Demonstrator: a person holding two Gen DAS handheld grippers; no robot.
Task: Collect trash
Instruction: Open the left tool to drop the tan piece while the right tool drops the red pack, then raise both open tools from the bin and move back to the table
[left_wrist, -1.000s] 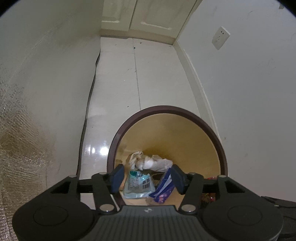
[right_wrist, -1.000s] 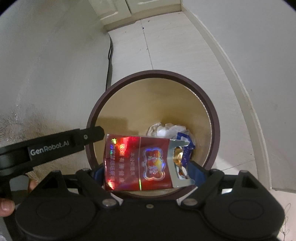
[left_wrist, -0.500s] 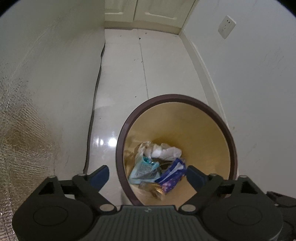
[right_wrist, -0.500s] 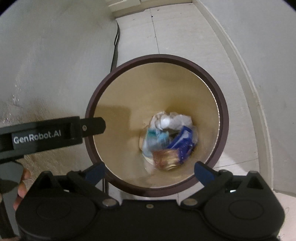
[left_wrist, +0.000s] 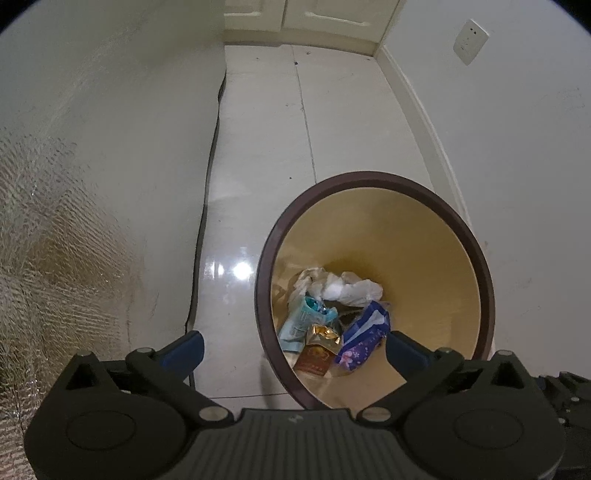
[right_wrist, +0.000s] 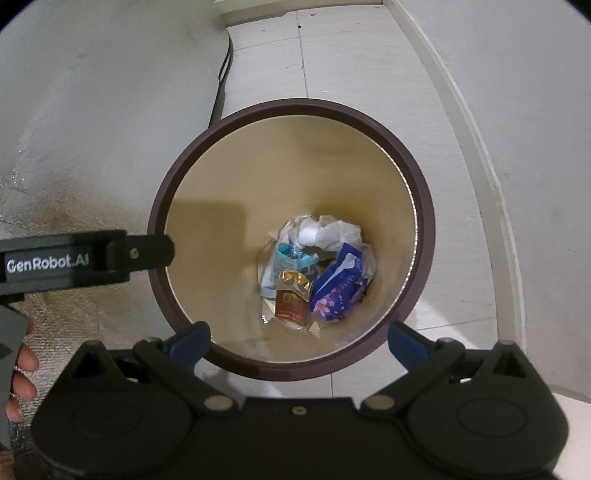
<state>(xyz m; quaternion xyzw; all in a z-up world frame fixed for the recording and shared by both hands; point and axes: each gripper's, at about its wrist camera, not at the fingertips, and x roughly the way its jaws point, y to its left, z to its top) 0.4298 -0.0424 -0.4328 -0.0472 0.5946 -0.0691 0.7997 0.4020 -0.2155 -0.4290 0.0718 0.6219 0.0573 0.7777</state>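
Down at floor level, on the far left, a worn wall (left_wrist: 92, 155) with a crinkled, shiny patch runs beside a dark cable (left_wrist: 201, 236) that trails along the pale glossy floor tiles (left_wrist: 266, 140). A person's fingers (right_wrist: 22, 365) show at the left edge of the right wrist view, wrapped around the handle of the left gripper (left_wrist: 293, 350), whose black side arm with white lettering reaches in over the bin's rim. That gripper's jaws are opening, the blue fingertips spread wide with nothing between them, one over the floor and one over the bin's mouth.

Moving right, the round bin (right_wrist: 166, 192) stands on the tiles, dark brown at the rim and tan inside. All the trash lies at its bottom: a crumpled white tissue (right_wrist: 325, 232) toward the far side, a pale teal wrapper (right_wrist: 282, 264) to the left, a red cigarette pack (right_wrist: 291, 302) with a torn gold top in the middle, lying against the teal wrapper, and a blue and purple flowered packet (right_wrist: 341, 286) to the right, just beside the pack.

The right gripper (right_wrist: 299, 341) hangs straight above the bin, its blue fingertips held wide apart and empty, flanking the near rim.

Farther right, a cream skirting board (right_wrist: 476, 155) follows the white wall (left_wrist: 517, 147), which carries a white socket (left_wrist: 470, 41).
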